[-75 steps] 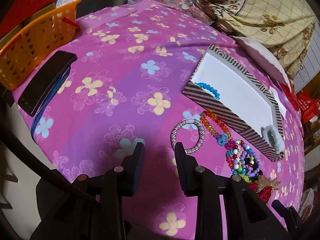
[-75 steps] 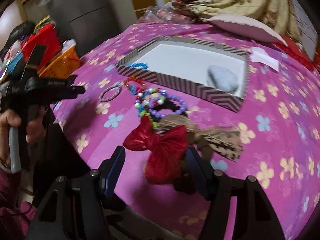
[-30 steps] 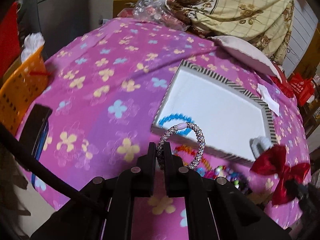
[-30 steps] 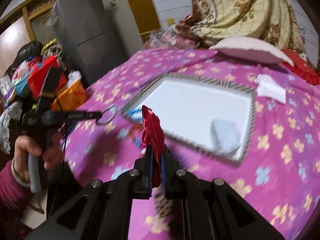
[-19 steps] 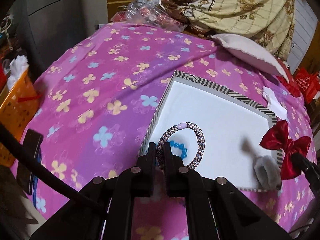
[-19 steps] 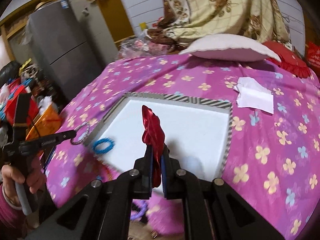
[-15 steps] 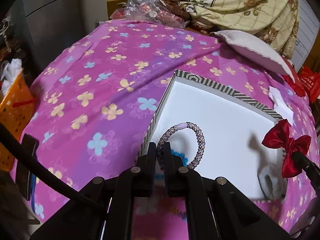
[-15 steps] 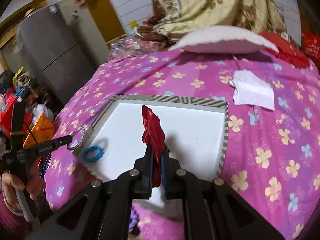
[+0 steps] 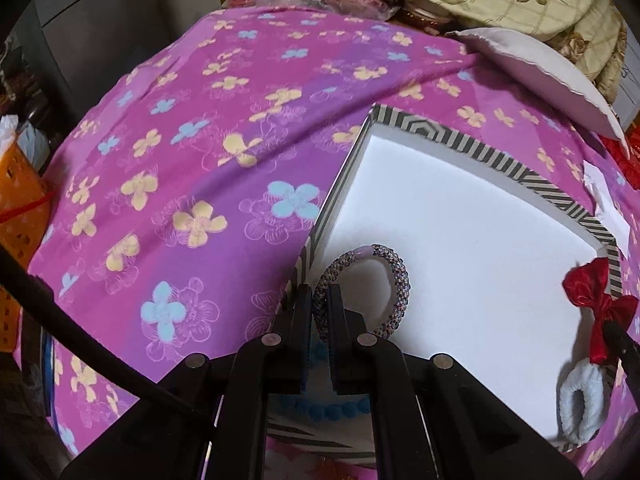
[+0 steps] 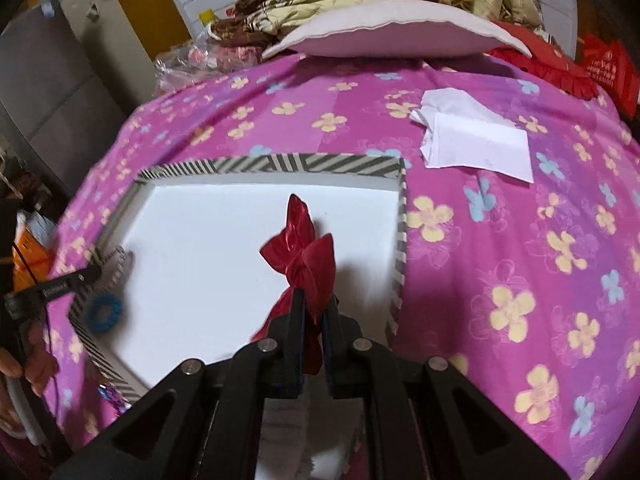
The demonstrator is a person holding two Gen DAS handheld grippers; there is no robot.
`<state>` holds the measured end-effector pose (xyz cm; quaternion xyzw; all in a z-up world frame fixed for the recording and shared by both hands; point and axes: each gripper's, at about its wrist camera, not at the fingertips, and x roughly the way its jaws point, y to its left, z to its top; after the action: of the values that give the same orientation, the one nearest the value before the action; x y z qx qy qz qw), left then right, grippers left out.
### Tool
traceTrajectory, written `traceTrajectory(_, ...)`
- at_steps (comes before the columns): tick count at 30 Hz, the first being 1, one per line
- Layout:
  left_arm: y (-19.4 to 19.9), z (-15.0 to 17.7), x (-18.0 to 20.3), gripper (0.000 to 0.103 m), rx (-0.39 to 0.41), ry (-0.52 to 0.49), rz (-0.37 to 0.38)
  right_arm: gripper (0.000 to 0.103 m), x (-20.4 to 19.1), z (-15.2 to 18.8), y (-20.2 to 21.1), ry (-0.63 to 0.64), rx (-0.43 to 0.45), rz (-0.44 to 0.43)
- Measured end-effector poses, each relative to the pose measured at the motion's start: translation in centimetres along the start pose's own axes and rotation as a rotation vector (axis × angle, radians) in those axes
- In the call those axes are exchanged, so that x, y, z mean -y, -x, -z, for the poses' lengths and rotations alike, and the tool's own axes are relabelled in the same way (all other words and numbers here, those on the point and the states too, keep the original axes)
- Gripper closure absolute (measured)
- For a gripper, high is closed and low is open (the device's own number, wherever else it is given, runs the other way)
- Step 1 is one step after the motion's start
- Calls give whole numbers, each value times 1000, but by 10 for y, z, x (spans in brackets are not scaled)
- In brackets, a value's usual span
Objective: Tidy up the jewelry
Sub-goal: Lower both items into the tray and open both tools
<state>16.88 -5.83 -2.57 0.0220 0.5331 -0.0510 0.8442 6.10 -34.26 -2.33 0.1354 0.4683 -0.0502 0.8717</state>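
— What is my left gripper [image 9: 319, 305] gripping?

— A grey beaded bracelet with one pink bead [image 9: 390, 270], pinched between the closed fingers and held above the near left part of the shallow white tray with a black-and-white striped rim [image 9: 476, 152].

— And my right gripper [image 10: 314, 316]?

— I see it clamped on a shiny red ribbon bow [image 10: 304, 254], over the tray's white floor. A blue beaded bracelet [image 10: 103, 313] lies in the tray's left corner, a fluffy pale blue scrunchie [image 9: 580, 406] at its right end. The tray sits on a pink flowered bedspread [image 9: 200, 160].
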Motion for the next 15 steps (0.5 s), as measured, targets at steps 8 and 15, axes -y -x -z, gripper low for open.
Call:
traceTrajectory(8, -1, 5, -1, 81, -5, 28, 9, 59, 4, 3, 12, -18, 22, 10)
traceTrajectory(15, 15, 9, -3, 63, 8, 34, 51, 53, 4, 7, 30, -15, 37, 4)
